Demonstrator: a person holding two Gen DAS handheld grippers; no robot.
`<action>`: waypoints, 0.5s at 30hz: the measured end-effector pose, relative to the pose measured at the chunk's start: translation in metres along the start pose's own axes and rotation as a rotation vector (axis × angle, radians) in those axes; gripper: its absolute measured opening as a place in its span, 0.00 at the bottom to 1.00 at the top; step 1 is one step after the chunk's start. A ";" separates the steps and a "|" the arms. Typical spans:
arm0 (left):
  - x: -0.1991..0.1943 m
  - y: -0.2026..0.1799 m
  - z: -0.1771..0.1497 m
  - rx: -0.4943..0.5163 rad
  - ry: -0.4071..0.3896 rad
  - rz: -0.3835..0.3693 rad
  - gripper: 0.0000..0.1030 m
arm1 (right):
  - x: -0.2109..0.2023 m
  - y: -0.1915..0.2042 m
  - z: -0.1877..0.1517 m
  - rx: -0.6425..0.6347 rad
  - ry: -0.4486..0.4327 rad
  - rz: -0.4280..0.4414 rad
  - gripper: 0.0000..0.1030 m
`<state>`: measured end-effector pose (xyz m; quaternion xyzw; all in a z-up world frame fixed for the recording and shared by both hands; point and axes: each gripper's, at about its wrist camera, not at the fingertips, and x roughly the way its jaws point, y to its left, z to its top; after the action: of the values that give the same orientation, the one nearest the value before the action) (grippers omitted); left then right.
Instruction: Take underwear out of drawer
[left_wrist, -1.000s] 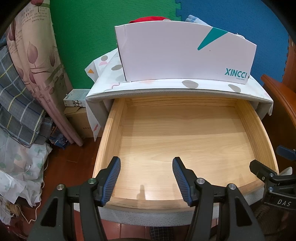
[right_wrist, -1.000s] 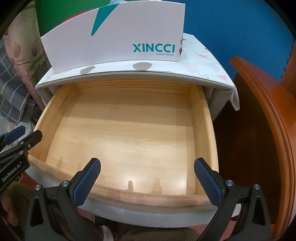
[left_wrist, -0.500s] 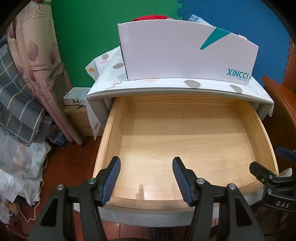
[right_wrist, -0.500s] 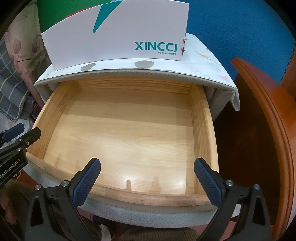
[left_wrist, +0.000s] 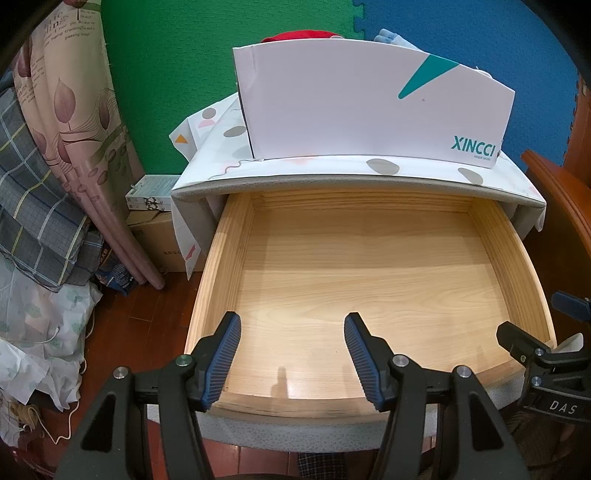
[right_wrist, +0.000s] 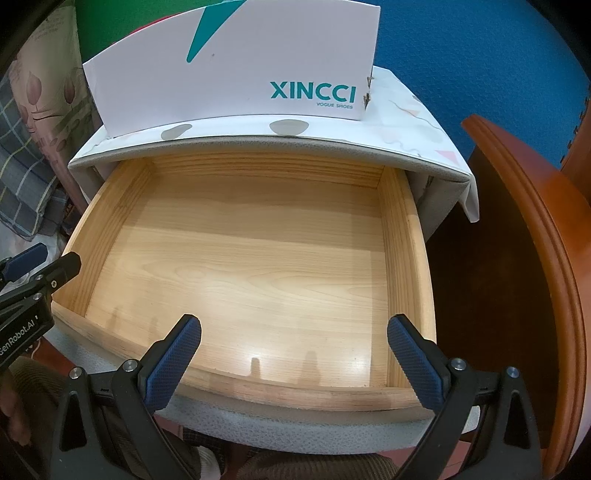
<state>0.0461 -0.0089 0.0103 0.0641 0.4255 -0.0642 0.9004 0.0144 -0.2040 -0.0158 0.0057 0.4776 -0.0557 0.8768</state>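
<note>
Left wrist view shows the drawer (left_wrist: 369, 280) pulled out and bare; no underwear shows in it; left tongs (left_wrist: 291, 354) and right tongs (right_wrist: 293, 356) hang wide, holding nothing; check the box (left_wrist: 369, 107) on top.

support: cloth-covered nightstand (left_wrist: 280, 168) | on top: white shoebox (left_wrist: 354, 107)

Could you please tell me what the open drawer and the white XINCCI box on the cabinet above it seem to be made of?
Drawer: light wood, likely pine or veneer, with visible grain and a glossy finish that reflects light. XINCCI box: seemingly white printed cardboard, matte, with a folded corner seam and frayed edge.
</note>
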 end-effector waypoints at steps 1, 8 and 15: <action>0.000 0.000 0.000 0.000 0.000 0.001 0.58 | 0.000 0.000 0.000 0.000 0.001 0.000 0.97; 0.000 0.000 0.000 0.000 0.001 0.000 0.58 | 0.001 0.000 0.000 -0.002 0.003 -0.002 0.97; 0.000 0.000 0.001 0.001 0.001 -0.002 0.58 | 0.002 0.000 0.000 -0.006 0.007 -0.007 0.97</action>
<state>0.0470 -0.0090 0.0105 0.0643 0.4260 -0.0651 0.9001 0.0157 -0.2042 -0.0176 0.0016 0.4810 -0.0573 0.8748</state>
